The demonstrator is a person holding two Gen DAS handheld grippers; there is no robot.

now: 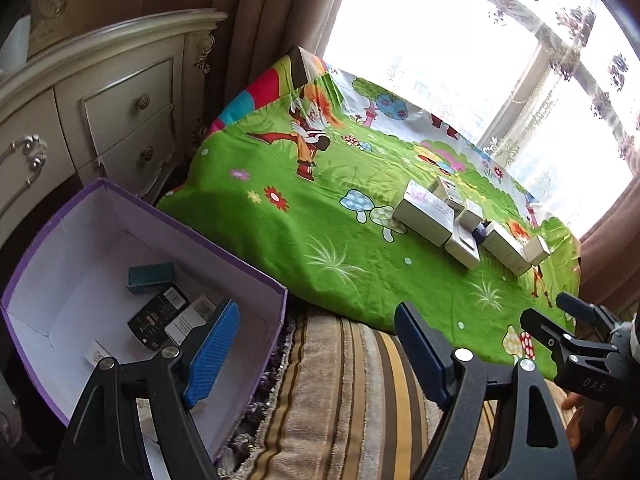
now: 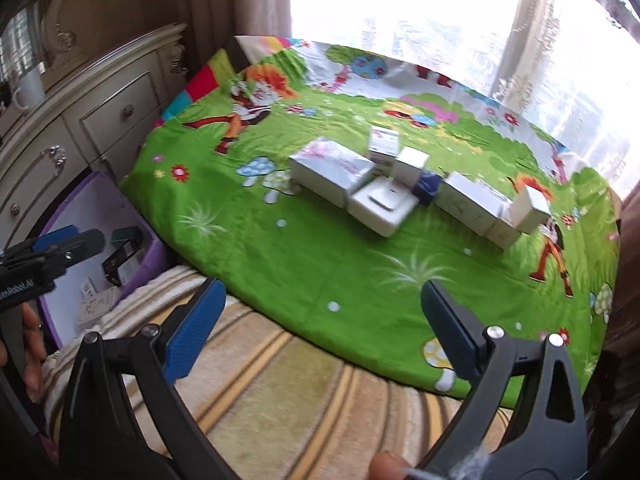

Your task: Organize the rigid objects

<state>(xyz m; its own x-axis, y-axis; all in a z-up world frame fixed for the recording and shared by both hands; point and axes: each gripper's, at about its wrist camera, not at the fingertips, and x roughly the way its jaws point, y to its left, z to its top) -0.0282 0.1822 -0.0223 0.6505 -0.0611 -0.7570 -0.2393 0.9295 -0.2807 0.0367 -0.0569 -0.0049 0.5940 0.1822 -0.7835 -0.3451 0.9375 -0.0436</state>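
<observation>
A cluster of several white cartons point(image 2: 384, 184) with one small dark blue box point(image 2: 427, 184) lies on the green cartoon sheet point(image 2: 304, 248); the cartons point(image 1: 460, 224) also show far right in the left wrist view. The purple storage box point(image 1: 168, 248) stands open at the left, holding a teal box point(image 1: 151, 276), a black box point(image 1: 157, 314) and white cartons. My left gripper point(image 1: 316, 352) is open and empty, its left pad over the purple box's rim. My right gripper point(image 2: 322, 332) is open and empty above the striped blanket, well short of the cartons.
A cream carved dresser point(image 1: 92, 120) stands behind the purple box, with a white mug point(image 2: 28, 88) on top. A striped blanket point(image 2: 280, 392) covers the near edge. Curtains and a bright window point(image 2: 400, 0) run along the far side. A hand point(image 2: 32, 340) holds the left gripper.
</observation>
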